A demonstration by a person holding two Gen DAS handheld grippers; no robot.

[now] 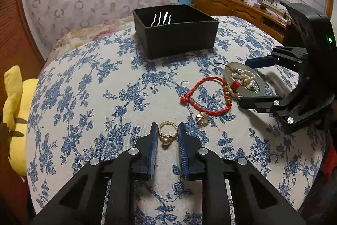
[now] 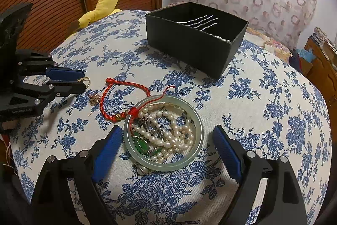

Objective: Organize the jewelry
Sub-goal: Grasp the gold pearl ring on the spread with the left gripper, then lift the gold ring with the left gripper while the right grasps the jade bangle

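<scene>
- One gold ring [image 1: 166, 134] lies between the left gripper [image 1: 167, 130] pads, which are pinching it on the floral cloth [image 1: 105, 85].
- Right gripper [image 2: 166, 140] is spread wide around the jade bangle [image 2: 195, 153], not touching it.
- Pearls [image 2: 168, 136] are heaped inside that bangle; a red cord bracelet [image 2: 124, 96] lies between both tongs.
- Beyond them stands the black box [image 1: 179, 39].

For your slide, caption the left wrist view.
Left claw closed around a gold pearl ring on the floral cloth.
</scene>
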